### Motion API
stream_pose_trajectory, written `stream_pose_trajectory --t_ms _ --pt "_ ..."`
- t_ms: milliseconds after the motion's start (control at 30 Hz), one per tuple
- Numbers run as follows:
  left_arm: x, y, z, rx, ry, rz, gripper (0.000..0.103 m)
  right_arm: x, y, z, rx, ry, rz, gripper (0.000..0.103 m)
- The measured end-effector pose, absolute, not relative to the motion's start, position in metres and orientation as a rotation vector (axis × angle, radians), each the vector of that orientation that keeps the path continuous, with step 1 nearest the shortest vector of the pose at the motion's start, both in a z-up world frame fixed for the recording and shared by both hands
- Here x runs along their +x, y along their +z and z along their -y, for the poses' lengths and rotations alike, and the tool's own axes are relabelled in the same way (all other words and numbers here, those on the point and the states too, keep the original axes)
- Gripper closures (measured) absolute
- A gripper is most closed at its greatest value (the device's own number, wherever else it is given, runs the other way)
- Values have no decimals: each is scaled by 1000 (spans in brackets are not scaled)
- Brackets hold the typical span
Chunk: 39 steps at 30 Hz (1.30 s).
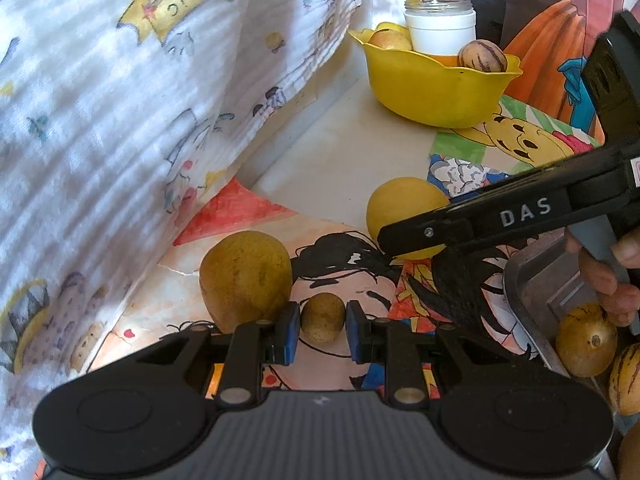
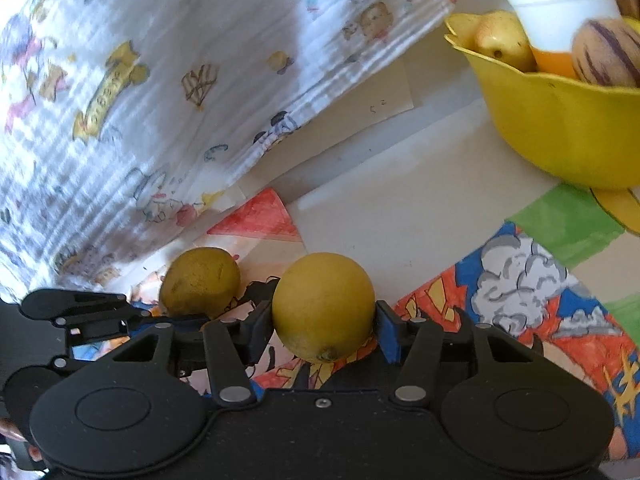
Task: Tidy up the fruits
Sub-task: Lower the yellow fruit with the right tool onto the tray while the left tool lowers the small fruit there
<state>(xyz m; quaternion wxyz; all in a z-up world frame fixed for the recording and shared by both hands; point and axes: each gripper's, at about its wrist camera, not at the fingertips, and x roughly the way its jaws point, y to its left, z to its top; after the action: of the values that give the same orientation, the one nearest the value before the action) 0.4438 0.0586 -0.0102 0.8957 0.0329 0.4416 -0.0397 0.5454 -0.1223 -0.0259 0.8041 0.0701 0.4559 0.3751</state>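
Though blurred in the right wrist view, plainly a printed cloth [image 1: 100, 120] draped in folds along the left edge of the table [image 1: 340, 152]. Just right of it, resting on the coloured drawings, a large greenish-brown fruit [image 1: 246, 276], close beside the left gripper [image 1: 322, 326]. Pinched between that gripper's blue fingers [image 1: 291, 332], a small brown fruit [image 1: 322, 312], gripped on both sides, low over the drawings near the front edge. Further right, towards the middle of the table, a round yellow fruit [image 2: 324, 306] clamped in the right gripper [image 2: 324, 320], fingers [image 2: 386, 330] spread wide and touching both flanks, stem end facing the camera. At the far edge, a yellow bowl [image 1: 432, 88] holding a white jar [image 1: 440, 24], a pale yellow fruit [image 1: 390, 40] and a striped fruit [image 1: 483, 55]. At the right edge, a metal tray [image 1: 532, 280] with more fruit [image 1: 586, 340], and above it a person's hand [image 1: 608, 276] on the right gripper's handle.
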Motion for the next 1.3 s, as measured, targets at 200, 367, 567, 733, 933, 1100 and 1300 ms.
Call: stream_pose_trajectory --t_ms 200,367,567,733,933,1100,1300 --pt "441 -7 -58 22 -94 -920 77 541 -22 140 226 820 -962 48" --pt "439 4 -52 -48 -124 -893 77 531 -9 164 251 819 -927 48" --pt "439 21 -29 -90 -187 -823 77 515 9 206 236 771 -881 48" --pt "437 23 -6 -117 -241 -796 77 497 15 249 208 717 -857 48" --pt "439 18 21 -107 -299 -792 77 476 12 293 179 642 -857 48" --pt "442 11 41 -98 -342 -812 77 470 1 314 181 588 -883 48" --pt "444 1 57 -72 -357 -847 77 465 -5 317 168 581 -899 48"
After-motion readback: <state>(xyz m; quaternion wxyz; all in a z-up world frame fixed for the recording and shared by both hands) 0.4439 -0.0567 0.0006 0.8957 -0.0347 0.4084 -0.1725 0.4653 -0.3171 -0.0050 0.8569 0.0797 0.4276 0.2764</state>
